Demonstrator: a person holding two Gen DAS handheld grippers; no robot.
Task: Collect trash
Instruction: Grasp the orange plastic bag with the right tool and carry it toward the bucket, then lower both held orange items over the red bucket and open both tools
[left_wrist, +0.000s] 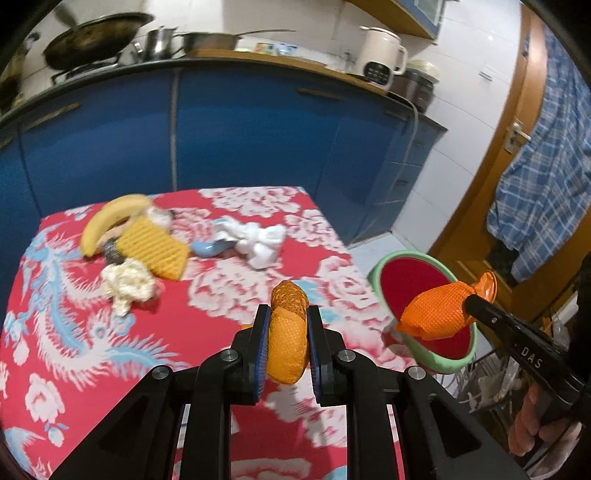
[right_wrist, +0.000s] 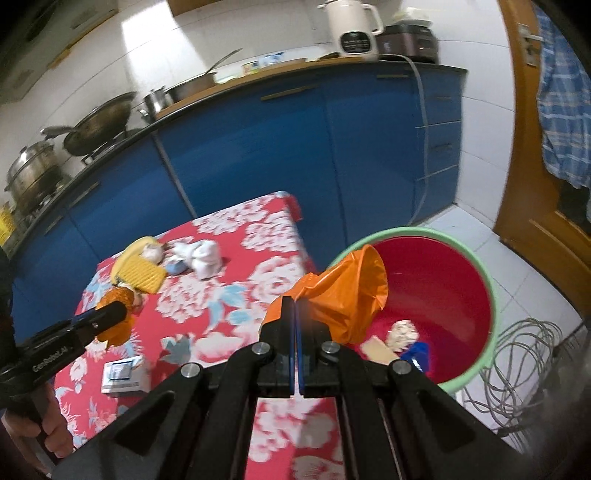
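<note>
Only right wrist view shows scraps (right_wrist: 402, 334) inside bucket (right_wrist: 493, 291).

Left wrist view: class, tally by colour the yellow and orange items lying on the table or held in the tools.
Yellow: 2, banana and foam net
Orange: 2, left orange piece in the left tool, right orange piece in the right tool
Total: 4
</note>
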